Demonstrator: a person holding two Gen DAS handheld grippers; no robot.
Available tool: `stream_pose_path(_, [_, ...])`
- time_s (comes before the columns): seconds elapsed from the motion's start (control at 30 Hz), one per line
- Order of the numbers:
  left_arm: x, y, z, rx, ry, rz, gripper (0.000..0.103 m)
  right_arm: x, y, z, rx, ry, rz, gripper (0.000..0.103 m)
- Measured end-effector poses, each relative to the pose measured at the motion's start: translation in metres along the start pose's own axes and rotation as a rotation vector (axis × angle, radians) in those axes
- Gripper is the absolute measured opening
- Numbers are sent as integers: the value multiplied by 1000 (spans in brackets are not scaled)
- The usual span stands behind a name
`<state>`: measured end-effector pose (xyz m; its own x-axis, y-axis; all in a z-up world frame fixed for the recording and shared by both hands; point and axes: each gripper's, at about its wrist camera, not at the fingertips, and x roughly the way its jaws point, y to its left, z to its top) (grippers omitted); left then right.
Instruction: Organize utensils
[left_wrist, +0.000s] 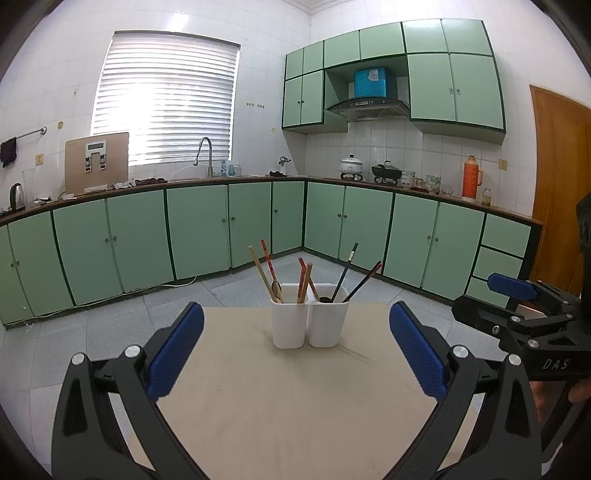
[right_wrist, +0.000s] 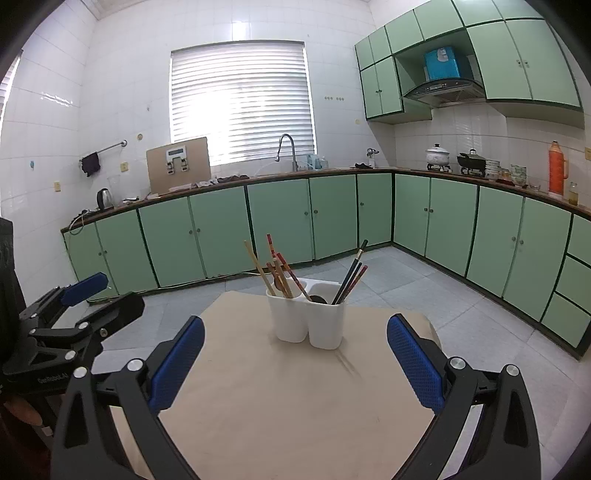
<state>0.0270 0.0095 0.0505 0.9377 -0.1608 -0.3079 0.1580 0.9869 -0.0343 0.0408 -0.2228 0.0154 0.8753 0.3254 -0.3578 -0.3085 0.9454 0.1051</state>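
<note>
A white two-compartment utensil holder (left_wrist: 309, 320) (right_wrist: 306, 316) stands near the far edge of a beige table (left_wrist: 280, 398) (right_wrist: 288, 398). Its left compartment holds several tan and red chopsticks (left_wrist: 266, 271) (right_wrist: 275, 267) and a spoon. Its right compartment holds dark chopsticks (left_wrist: 351, 275) (right_wrist: 352, 275) and a dark spoon. My left gripper (left_wrist: 295, 350) is open and empty, short of the holder. My right gripper (right_wrist: 295, 354) is open and empty, also short of it. The right gripper shows at the right edge of the left wrist view (left_wrist: 517, 314); the left gripper shows at the left edge of the right wrist view (right_wrist: 74, 306).
Green kitchen cabinets (left_wrist: 199, 229) line the far walls, with a sink tap (left_wrist: 207, 155), kettle (left_wrist: 17, 195), pots (left_wrist: 386, 171) and an orange thermos (left_wrist: 471, 177) on the counter. Grey tiled floor (left_wrist: 110, 325) surrounds the table. A wooden door (left_wrist: 557, 192) stands at right.
</note>
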Motion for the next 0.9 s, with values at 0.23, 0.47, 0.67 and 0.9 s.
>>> stream_pose_path(0.23, [-2,3,0,-6,-1,1,97,1,2,1,-4,-1,-2,97])
stream_pose_path(0.47, [-2,4,-1,-7,-3,2,97,2,1,2,-6,-2,-2,97])
stream_pose_path(0.67, [-1,5,0,-3,-5,0,97,2,2,4,-7,-3,0,97])
stream_pose_path(0.9, [-1,4,0,-2,-3,5,97,2,2,5,-12,-5,1,97])
